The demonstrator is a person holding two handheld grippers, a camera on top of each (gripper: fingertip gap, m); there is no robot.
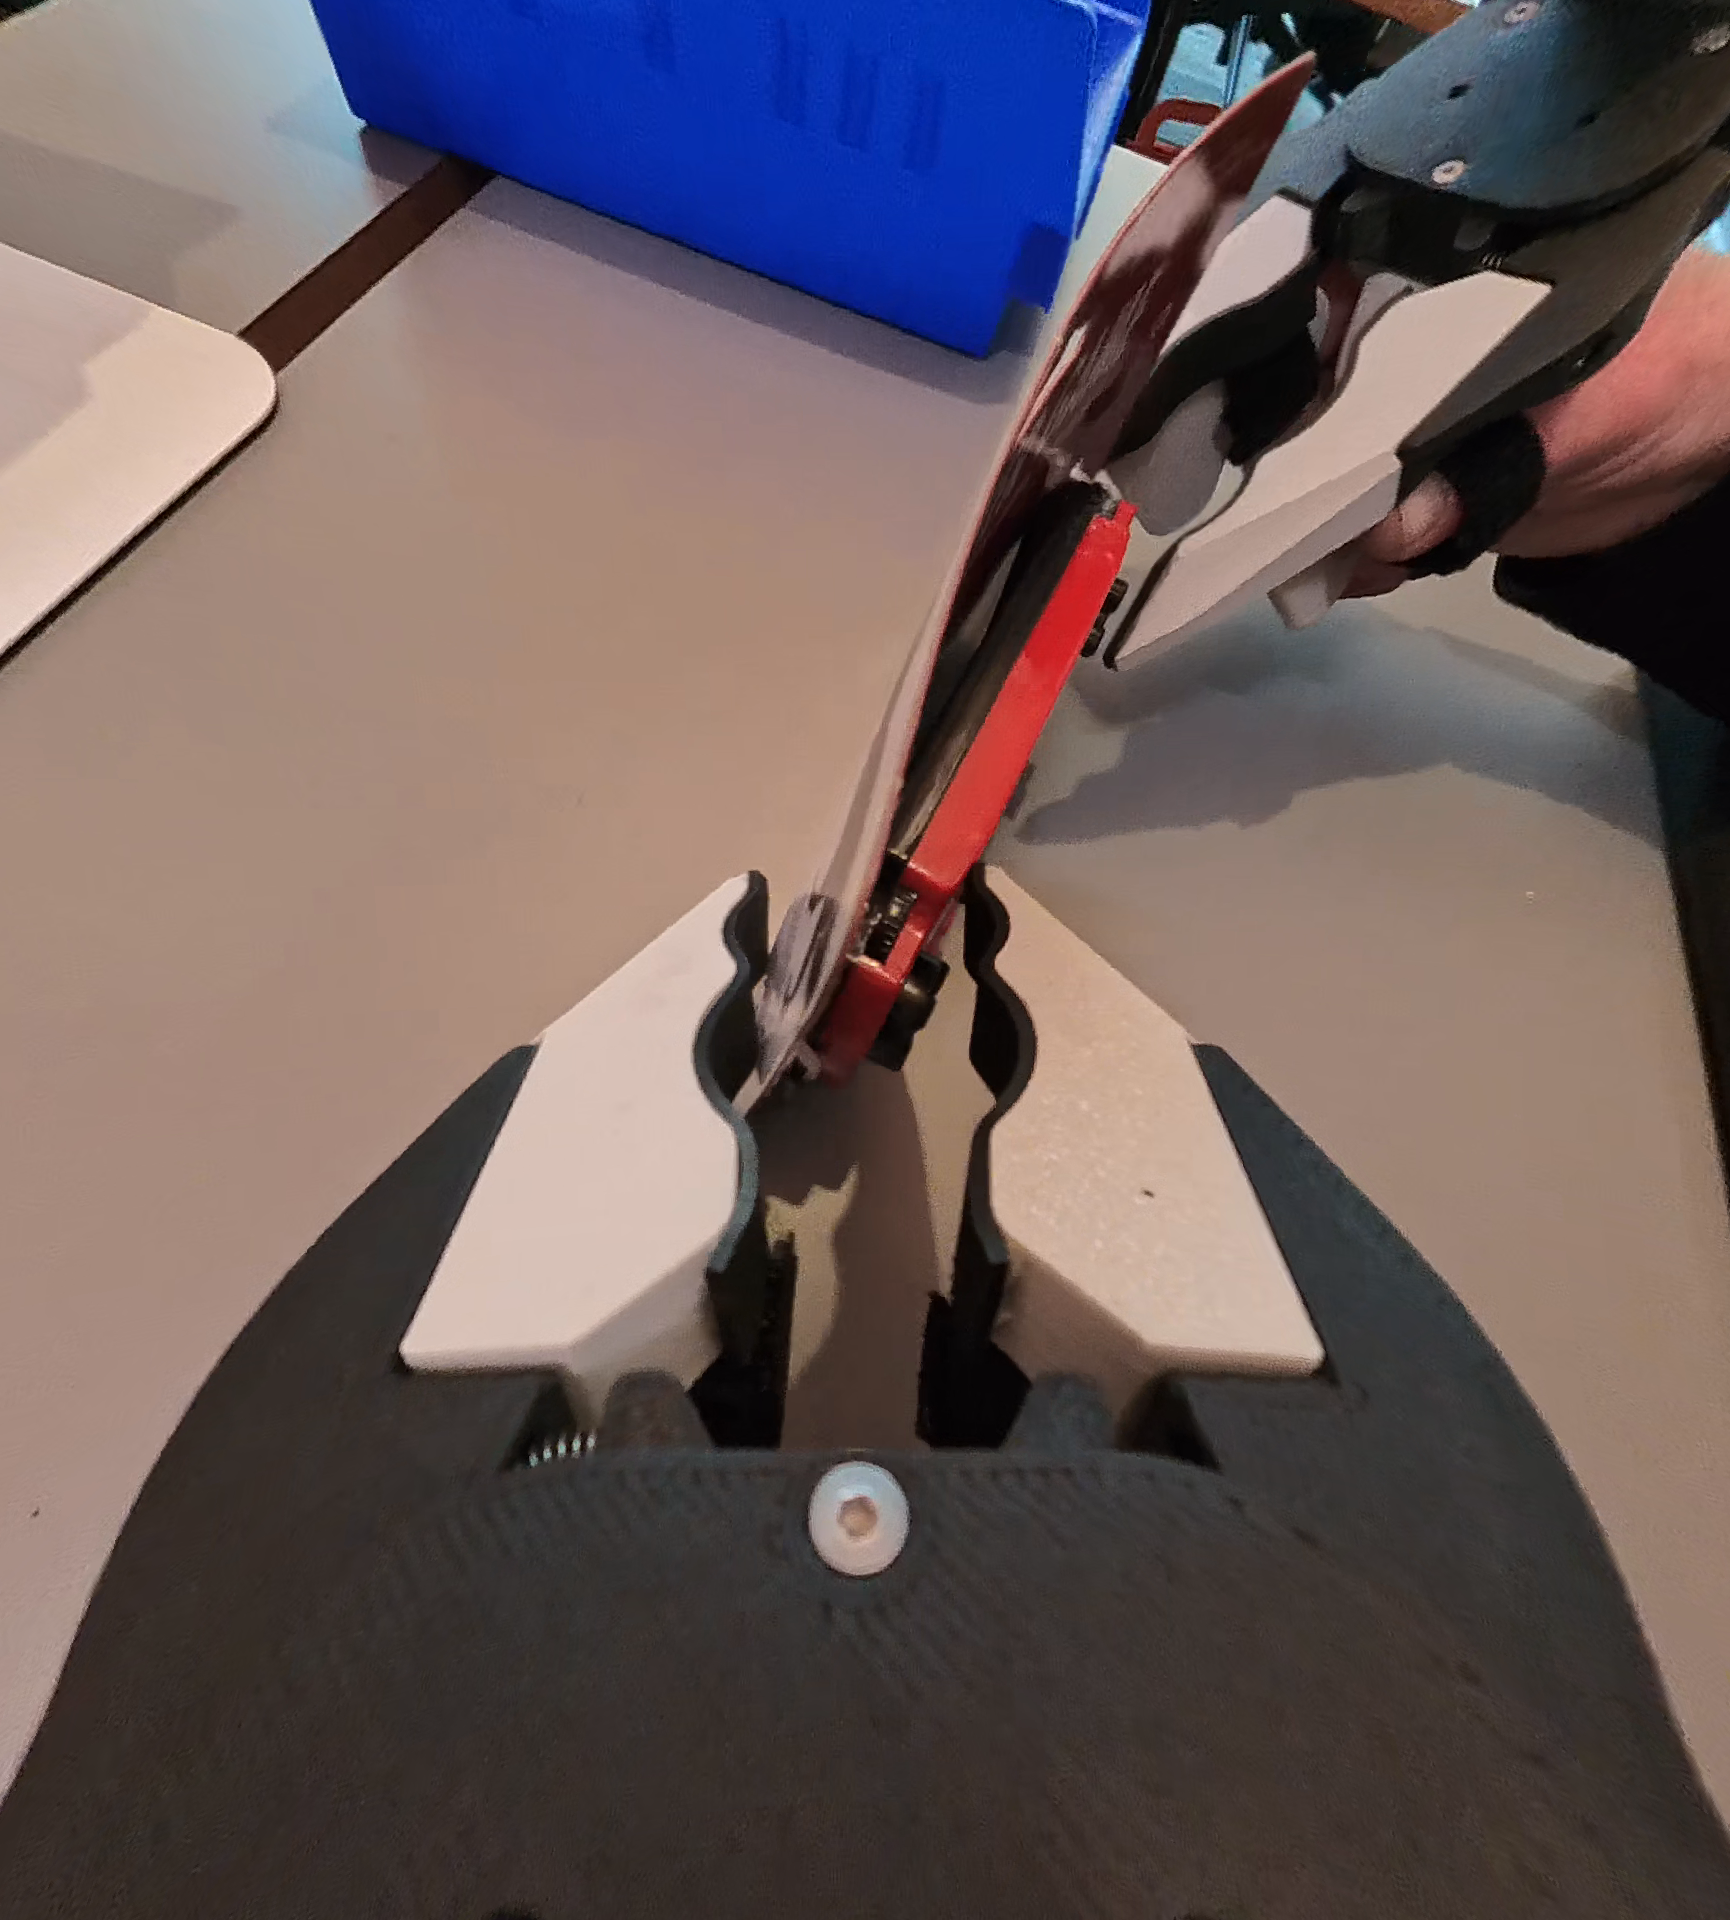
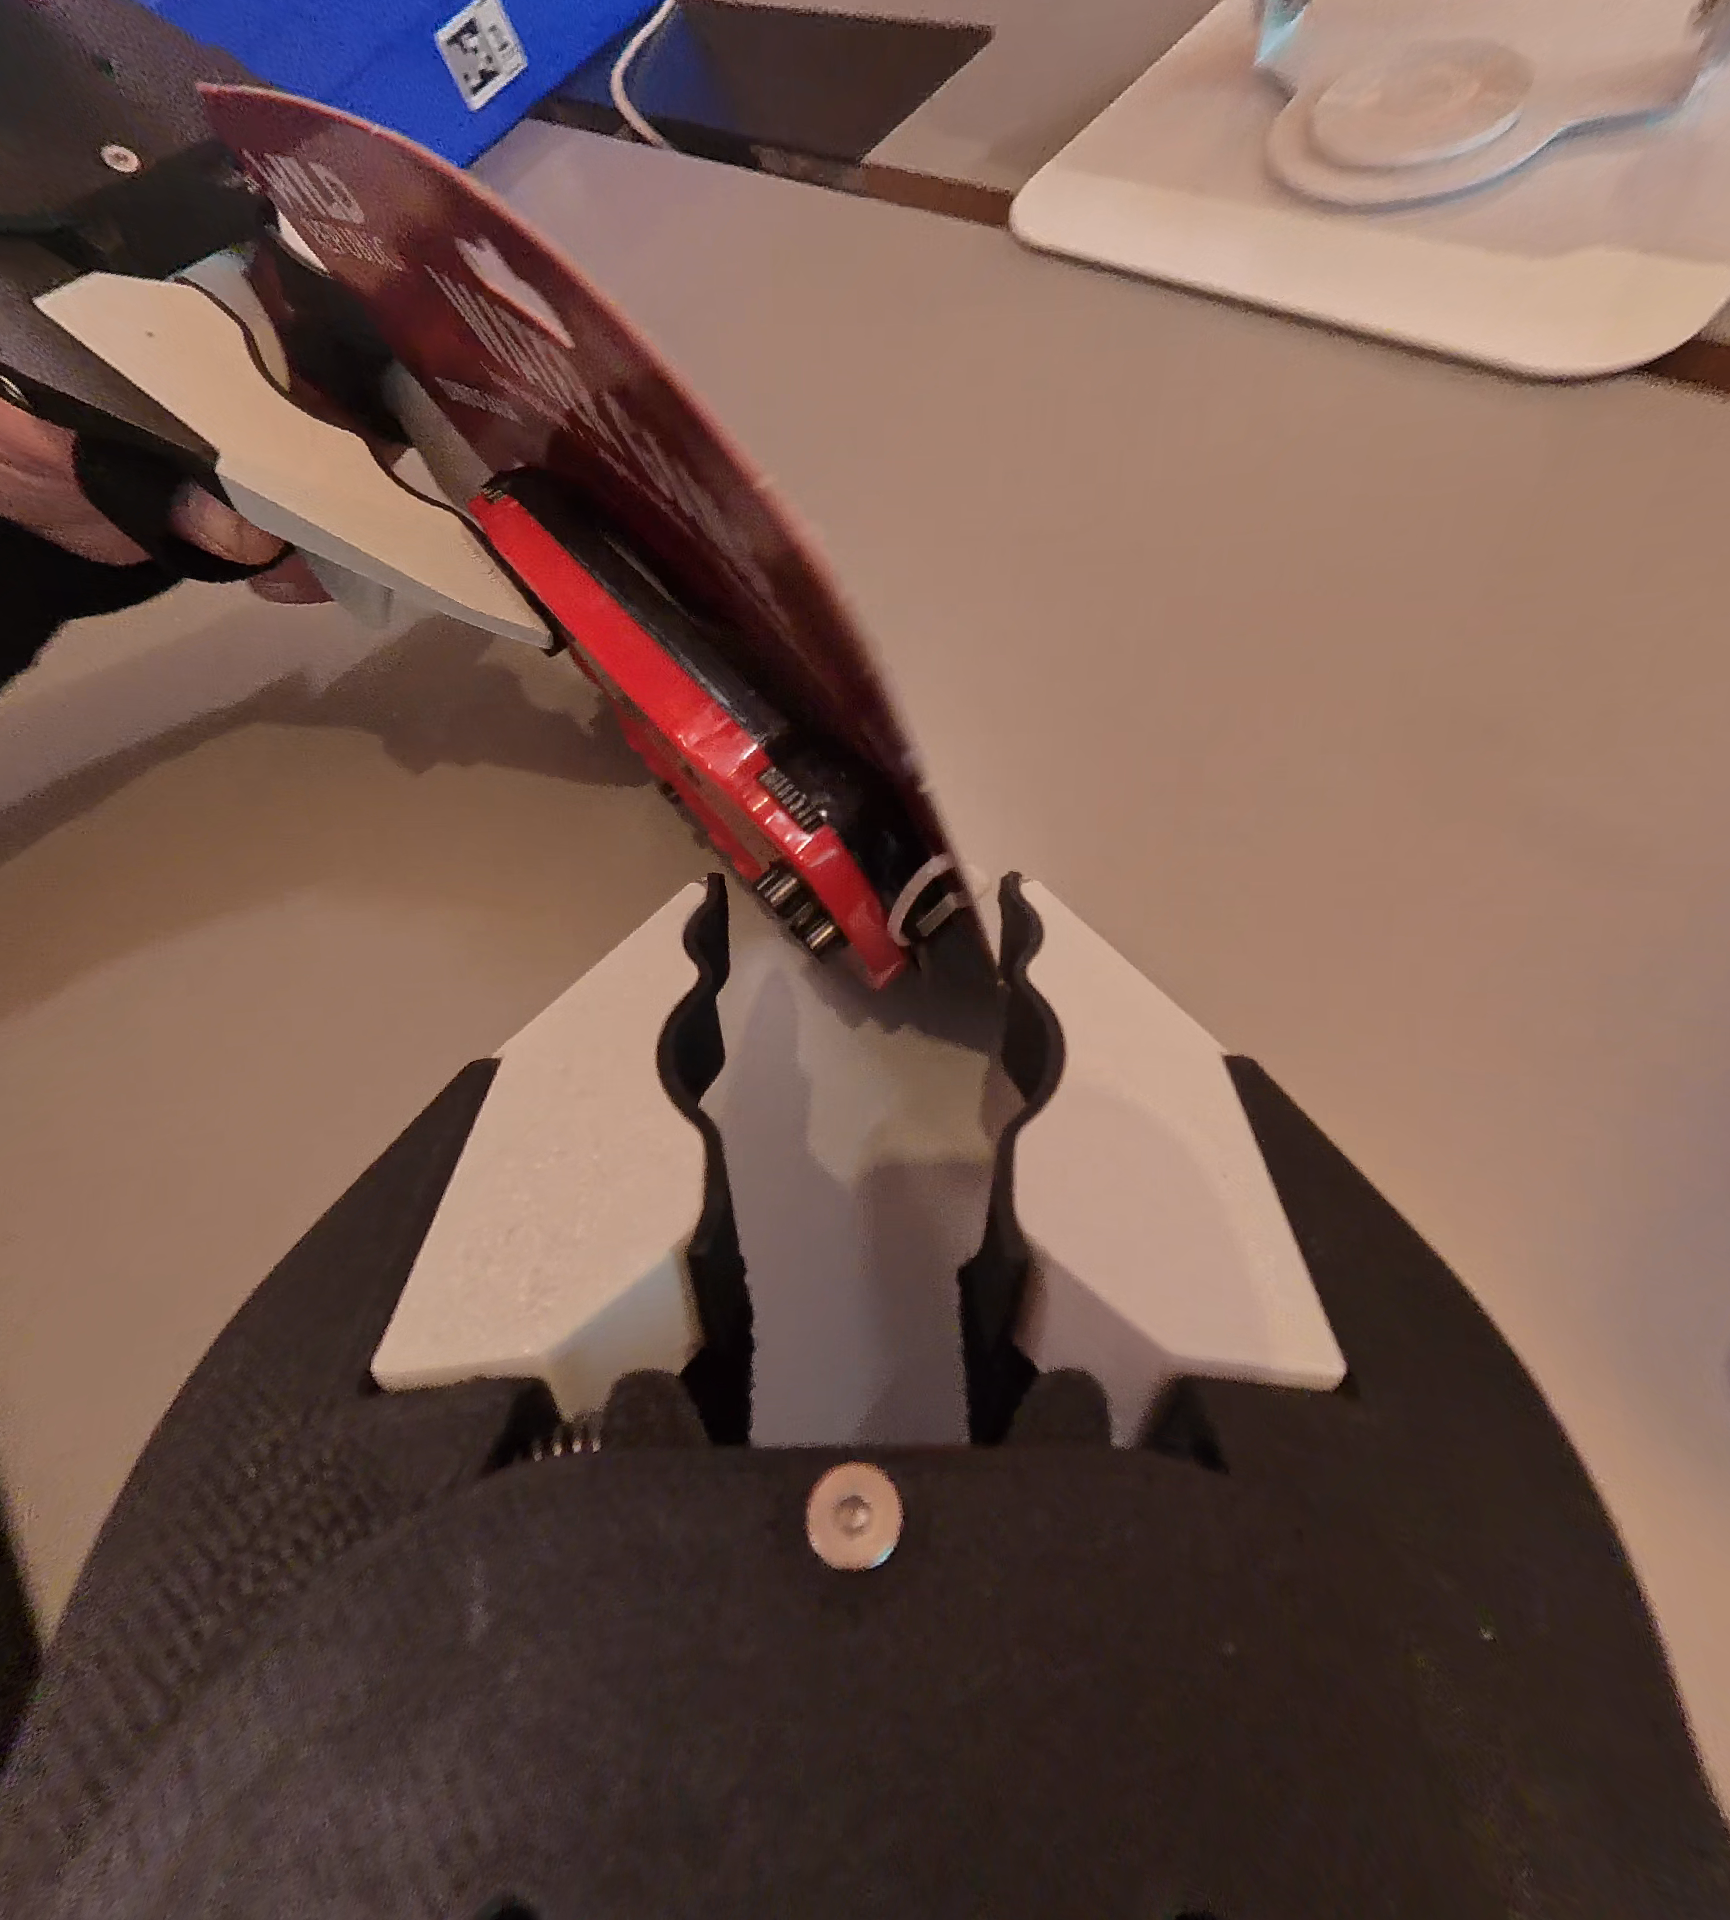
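Red tool [image 1: 996, 707]: a long red and black tool fastened to a dark red printed card [image 1: 1131, 312]. It is held in the air on the near side of the blue bin [image 1: 736, 135], standing on its long edge and leaning over.
Left gripper [image 1: 866, 904]: its fingers are closed around one end of the red tool and the card; the card's edge lies against one finger and the red body against the other.
Right gripper [image 2: 863, 899]: its fingers clamp the opposite end in the same way, farther from the blue bin's corner than the middle of the card. A hand [image 1: 1619, 436] in a black fingerless glove holds its grip.
White tie [image 2: 918, 899]: a thin loop that binds the tool to the card, at the end in the right gripper.
Bench [image 1: 425, 623]: a grey, flat top that lies bare between the blue bin and both grippers. Its front edge drops to a dark strip on the side away from the bin.
Seam [image 1: 352, 260]: a dark narrow gap in the bench, starting at the blue bin's base.
White tray [image 2: 1360, 270]: across the seam from the blue bin, with rounded corners, well apart from the tool. A clear glass item [image 2: 1412, 114] stands on it.
White cable [image 2: 632, 94]: runs beside the blue bin, behind the bench edge.
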